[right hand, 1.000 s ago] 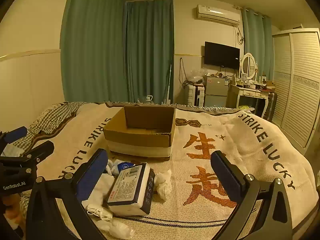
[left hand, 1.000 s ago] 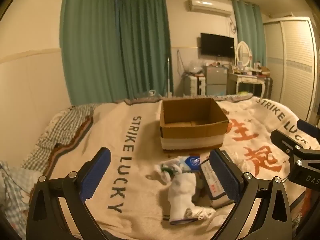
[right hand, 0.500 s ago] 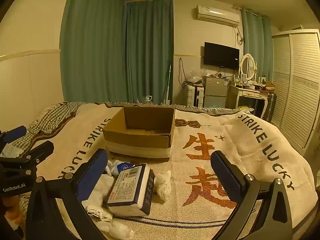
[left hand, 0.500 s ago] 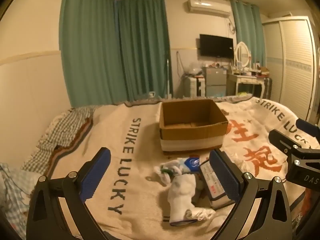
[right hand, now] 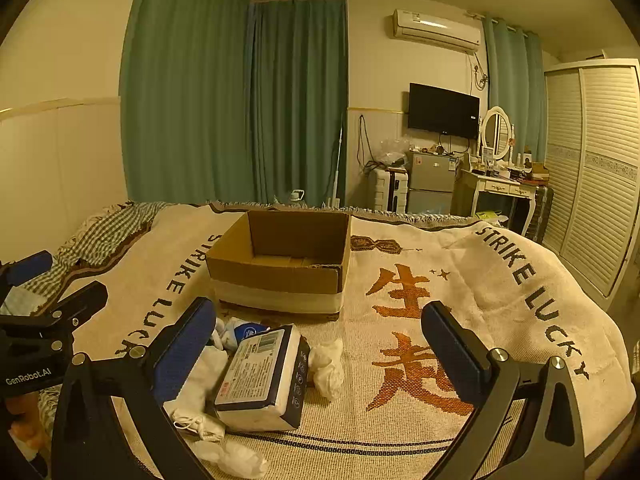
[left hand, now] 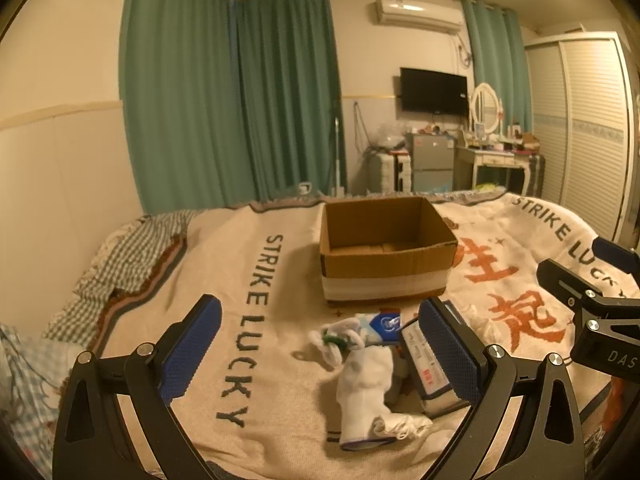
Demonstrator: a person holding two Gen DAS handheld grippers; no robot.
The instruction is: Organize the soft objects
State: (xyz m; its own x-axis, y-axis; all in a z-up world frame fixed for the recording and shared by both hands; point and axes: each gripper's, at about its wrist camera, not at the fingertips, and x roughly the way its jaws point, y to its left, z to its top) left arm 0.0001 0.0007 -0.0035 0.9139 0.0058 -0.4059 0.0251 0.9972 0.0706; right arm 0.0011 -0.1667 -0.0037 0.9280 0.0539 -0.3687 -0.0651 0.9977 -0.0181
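Note:
An open cardboard box [left hand: 384, 252] [right hand: 280, 264] stands on the bed blanket with nothing showing inside. In front of it lies a heap of soft things: a white sock [left hand: 362, 396], a small white and blue bundle [left hand: 360, 330], a tissue pack [right hand: 262, 376] [left hand: 426, 372] and a crumpled white cloth [right hand: 328, 364]. My left gripper [left hand: 320, 360] hovers open just before the heap, the sock between its fingers' line of sight. My right gripper [right hand: 320, 352] is open too, above the tissue pack and crumpled cloth. Each gripper shows at the edge of the other's view.
The cream "STRIKE LUCKY" blanket [right hand: 500, 300] covers the bed; a checked sheet [left hand: 132, 256] shows at its left edge. Green curtains, a TV, a small fridge, a dressing table [right hand: 504, 188] and a louvred wardrobe stand beyond the bed.

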